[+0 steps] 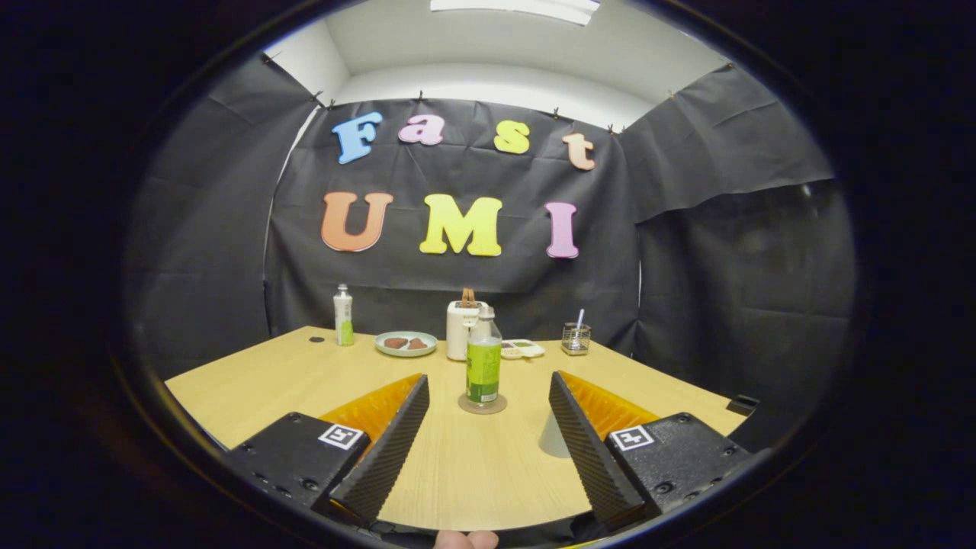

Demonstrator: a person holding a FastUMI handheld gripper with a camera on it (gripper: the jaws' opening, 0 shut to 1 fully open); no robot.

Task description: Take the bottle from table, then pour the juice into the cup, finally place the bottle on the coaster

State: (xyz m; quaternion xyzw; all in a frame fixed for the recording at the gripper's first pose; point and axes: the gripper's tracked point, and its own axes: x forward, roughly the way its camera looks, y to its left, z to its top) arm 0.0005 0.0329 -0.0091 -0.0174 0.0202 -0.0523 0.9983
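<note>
A clear bottle with a green label (483, 358) stands upright on a round coaster (482, 403) in the middle of the wooden table (252, 389). It is just beyond my fingers and centred between them. A pale cup (553, 438) sits on the table to the right of the coaster, partly hidden behind my right finger (587, 442). My gripper (488, 450) is open, with bare table between its fingers and nothing held.
At the back of the table stand a second small bottle (344, 315), a plate with brown pieces (406, 344), a white toaster (461, 328), a small tray (522, 349) and a wire holder (576, 338). A fingertip (465, 540) of the person's hand shows at the bottom.
</note>
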